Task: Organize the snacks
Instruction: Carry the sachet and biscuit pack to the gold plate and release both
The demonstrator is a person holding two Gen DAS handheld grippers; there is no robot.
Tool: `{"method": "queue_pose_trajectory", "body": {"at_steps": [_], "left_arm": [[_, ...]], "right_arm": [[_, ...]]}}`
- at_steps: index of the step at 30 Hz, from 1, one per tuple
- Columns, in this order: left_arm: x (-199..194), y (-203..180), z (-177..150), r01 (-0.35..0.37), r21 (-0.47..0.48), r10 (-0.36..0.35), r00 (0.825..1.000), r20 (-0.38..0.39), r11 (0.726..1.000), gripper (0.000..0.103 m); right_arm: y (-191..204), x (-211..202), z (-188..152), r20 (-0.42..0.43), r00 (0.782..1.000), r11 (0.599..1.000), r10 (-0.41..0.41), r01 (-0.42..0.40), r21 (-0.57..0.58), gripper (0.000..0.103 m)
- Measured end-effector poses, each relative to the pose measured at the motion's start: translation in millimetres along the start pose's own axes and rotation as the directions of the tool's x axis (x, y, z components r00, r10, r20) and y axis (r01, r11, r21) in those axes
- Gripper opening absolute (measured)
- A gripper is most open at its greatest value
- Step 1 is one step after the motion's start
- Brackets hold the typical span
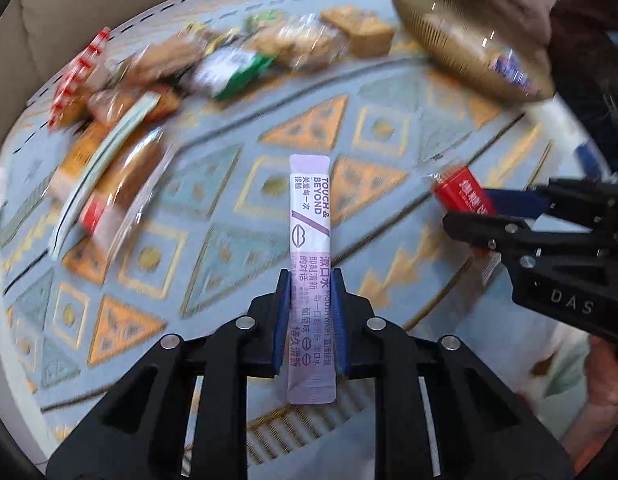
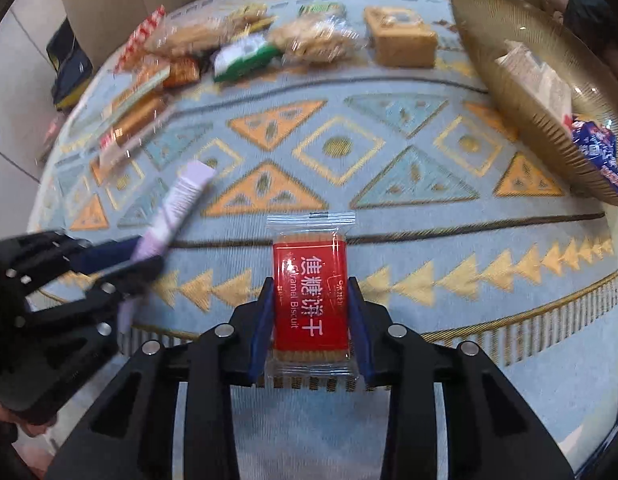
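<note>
Both tongs carry packets above bare cloth (image 2: 389, 184) near its edge.

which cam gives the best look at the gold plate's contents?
Right wrist view: the gold plate faces the camera, showing a pale packet and a blue wrapper inside. Left wrist view catches it blurred at the frame edge, with only the blue wrapper visible.

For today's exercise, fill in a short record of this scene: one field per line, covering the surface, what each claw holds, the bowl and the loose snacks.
Surface: round table under a blue cloth with orange triangles
Left claw: shut on purple mouthwash sachet
Right claw: shut on red caramel biscuit pack
Bowl: gold ribbed bowl, at the table's right side, some packets inside
Loose snacks: pile of wrapped snacks along the far edge
</note>
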State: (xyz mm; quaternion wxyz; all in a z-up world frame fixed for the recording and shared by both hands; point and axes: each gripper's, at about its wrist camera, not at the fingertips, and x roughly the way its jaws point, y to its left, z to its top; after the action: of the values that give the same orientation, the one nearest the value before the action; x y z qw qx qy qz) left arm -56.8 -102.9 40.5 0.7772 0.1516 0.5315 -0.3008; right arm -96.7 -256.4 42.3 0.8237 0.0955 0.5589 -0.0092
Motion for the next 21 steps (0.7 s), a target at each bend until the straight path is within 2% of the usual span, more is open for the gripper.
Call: {"method": "queue_pose_trajectory", "body": {"at_steps": [2,6,12,15,16,17,18,20,21], "left_arm": [[-4.4,-2.5,22.4,0.05,-0.005,-0.05,0.998,0.024,0.999,0.019],[-19.9,-17.5,85.5,0.142,0.043,-0.145,0.985,0.096,0.989,0.019],[-23.0,-60.7,181.4,0.275,0.113,-0.29,0.946,0.146,0.955,0.019],[-24.2,-83.0,211.1,0.277,0.163,-0.305,0.935,0.18,0.947,0.02],[-23.9,-92.1,222.0,0.277,0.179,-0.31,0.931,0.194,0.944,0.028],[-22.3,-96.2,228.6,0.282,0.185,-0.317,0.928,0.197,0.941,0.045],[-20.8,-100.3,239.1,0.292,0.184,-0.326,0.925,0.193,0.938,0.066],[-19.5,-100.8,245.3,0.316,0.171,-0.346,0.918,0.193,0.933,0.064],[-18.3,-99.2,247.0,0.323,0.165,-0.351,0.918,0.187,0.932,0.06]], "right_arm": [[-14.1,-19.0,13.7,0.048,0.999,0.999,0.002,-0.004,0.033,0.034],[-55.5,-56.7,42.8,0.14,0.99,0.991,-0.032,0.012,0.137,0.034],[-123.9,-95.6,83.5,0.217,0.967,0.951,-0.133,0.063,0.301,0.034],[-147.0,-106.4,97.7,0.232,0.954,0.931,-0.188,0.098,0.352,0.034],[-155.3,-110.1,100.8,0.236,0.951,0.925,-0.199,0.103,0.366,0.034],[-162.8,-112.8,105.2,0.24,0.947,0.919,-0.211,0.109,0.379,0.034],[-168.9,-115.0,109.9,0.239,0.945,0.914,-0.225,0.119,0.388,0.038],[-174.7,-117.3,109.3,0.237,0.943,0.907,-0.233,0.122,0.403,0.042],[-180.3,-119.5,107.6,0.238,0.944,0.904,-0.226,0.112,0.413,0.042]]}}
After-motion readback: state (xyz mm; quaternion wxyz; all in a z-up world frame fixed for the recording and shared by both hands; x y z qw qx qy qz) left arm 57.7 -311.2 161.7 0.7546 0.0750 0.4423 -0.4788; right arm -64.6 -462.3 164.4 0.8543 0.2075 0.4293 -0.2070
